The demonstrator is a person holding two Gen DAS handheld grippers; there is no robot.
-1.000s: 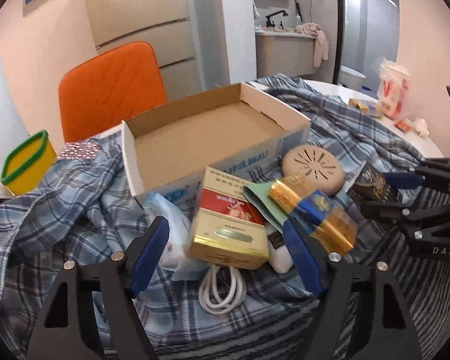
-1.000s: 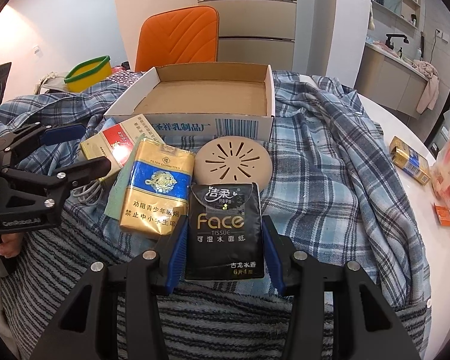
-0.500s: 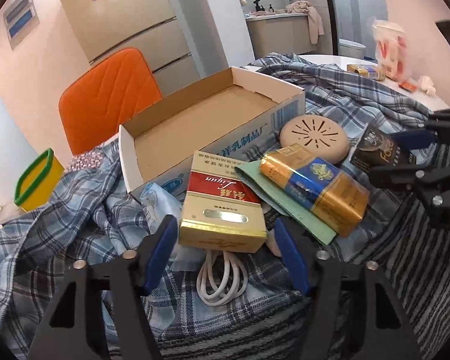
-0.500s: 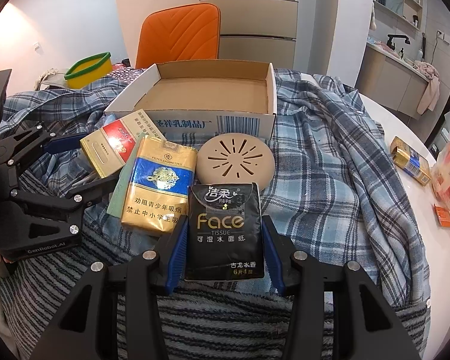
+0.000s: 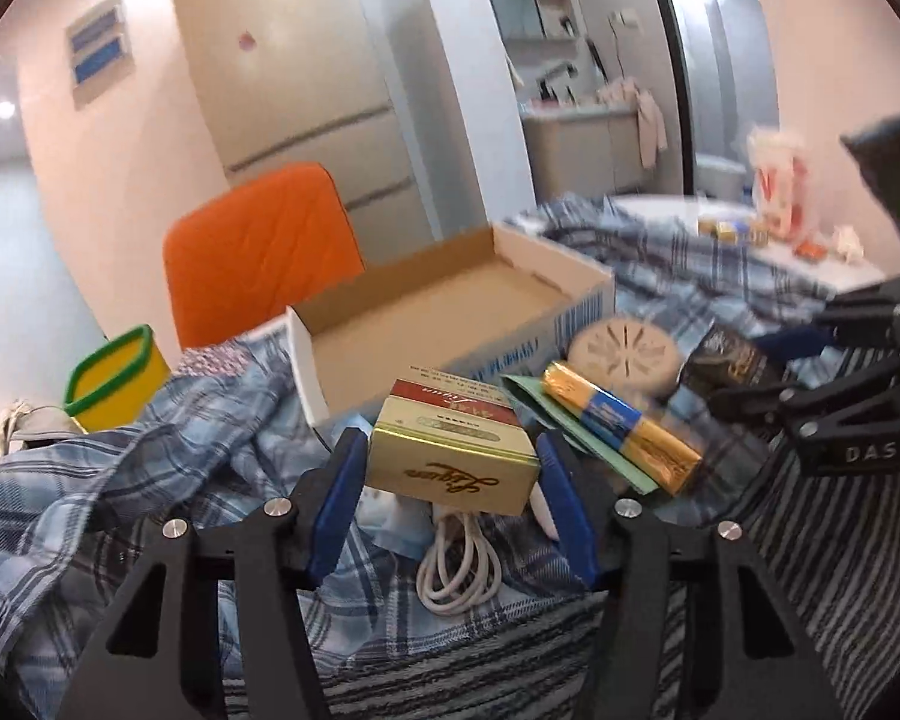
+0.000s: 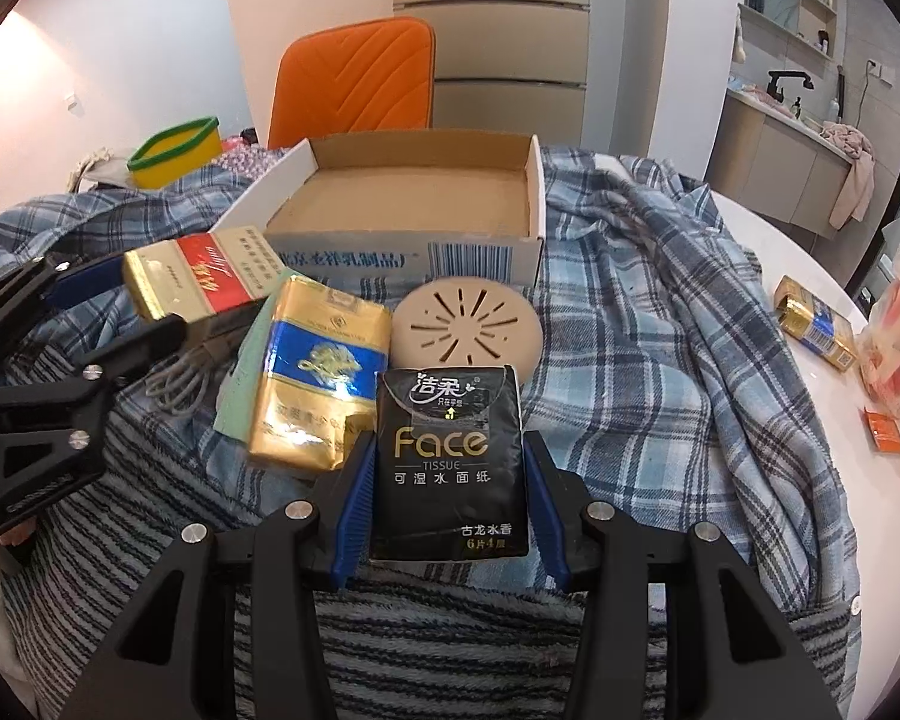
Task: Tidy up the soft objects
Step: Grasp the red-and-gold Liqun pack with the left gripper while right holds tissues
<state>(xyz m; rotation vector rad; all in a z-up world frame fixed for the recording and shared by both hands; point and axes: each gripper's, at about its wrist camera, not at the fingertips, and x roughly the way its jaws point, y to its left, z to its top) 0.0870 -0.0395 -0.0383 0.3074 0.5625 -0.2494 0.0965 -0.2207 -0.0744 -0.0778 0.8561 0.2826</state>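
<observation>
My left gripper (image 5: 452,444) has a red and gold box (image 5: 450,450) between its blue pads and holds it just above the cloth, its jaws still closing. In the right wrist view the same box (image 6: 198,279) hangs at the left in that gripper (image 6: 126,312). My right gripper (image 6: 449,444) is shut on a black tissue pack (image 6: 450,462) that rests on the plaid shirt (image 6: 660,300). Behind both stands an open cardboard box (image 6: 402,204) with a bare floor.
A gold and blue pack (image 6: 318,372), a round beige disc (image 6: 468,324), green paper (image 5: 564,426) and a coiled white cable (image 5: 456,570) lie before the box. Striped cloth (image 6: 450,630) covers the near edge. An orange chair (image 6: 354,78) and yellow tub (image 6: 174,150) stand behind.
The left jaws closed in on the red and gold box and raised it off the cloth, and that view tipped upward. The right gripper and its tissue pack stayed still.
</observation>
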